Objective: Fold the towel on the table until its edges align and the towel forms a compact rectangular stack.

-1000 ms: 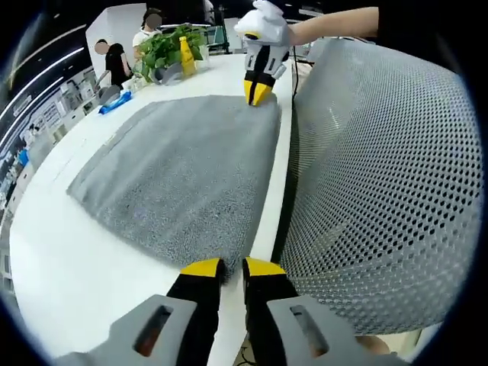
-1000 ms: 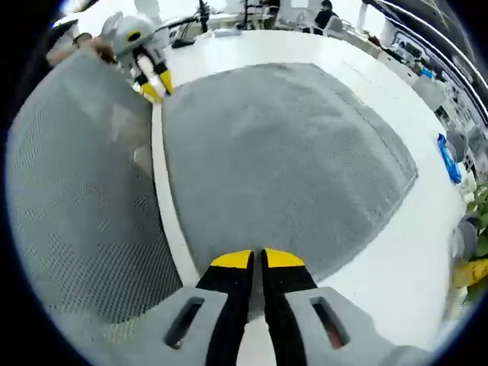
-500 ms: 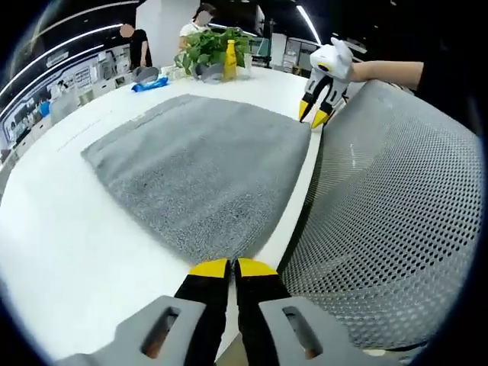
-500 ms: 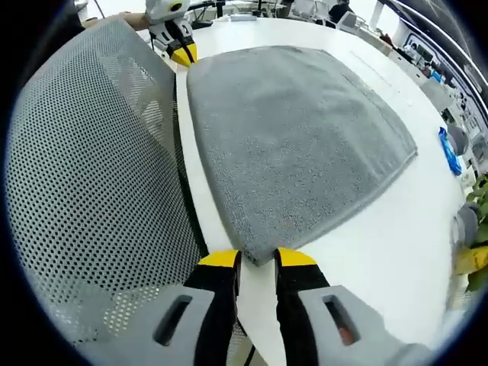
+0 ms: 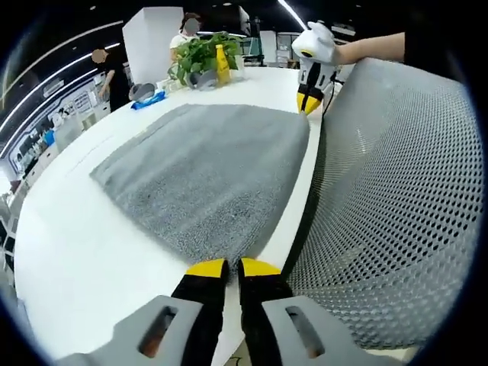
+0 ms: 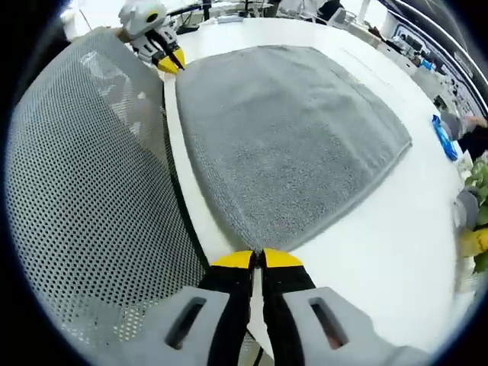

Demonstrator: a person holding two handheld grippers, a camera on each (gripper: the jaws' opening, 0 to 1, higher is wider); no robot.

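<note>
Table: big, white and round-edged. We see it under everything, and it runs far back in the left gripper view.
Chair back: grey mesh, right beside the near edge of the table. We see it in the right gripper view too.
Towel: grey and fluffy. We see it lying flat on the table, spread out wide, with one long side along the near table edge. In the right gripper view it looks the same, still one flat layer, so no fold is made yet.
Left gripper: our yellow tips are pressed almost together on one near corner of the towel. We think the corner is pinched between them.
Right gripper: our tips are squeezed tight here too, on the other near corner of the towel. In the left gripper view we see this gripper far off, tips down at that corner.
Far things: a green plant, a yellow bottle and a blue thing sit well away from the towel.
Step now: we think this is the very start, both near corners held, ready for the first fold.
Next move: we should lift both corners together, carry them over to the far side, and set them down so the edges match. Both hands must go at the same speed or the towel will go crooked.
</note>
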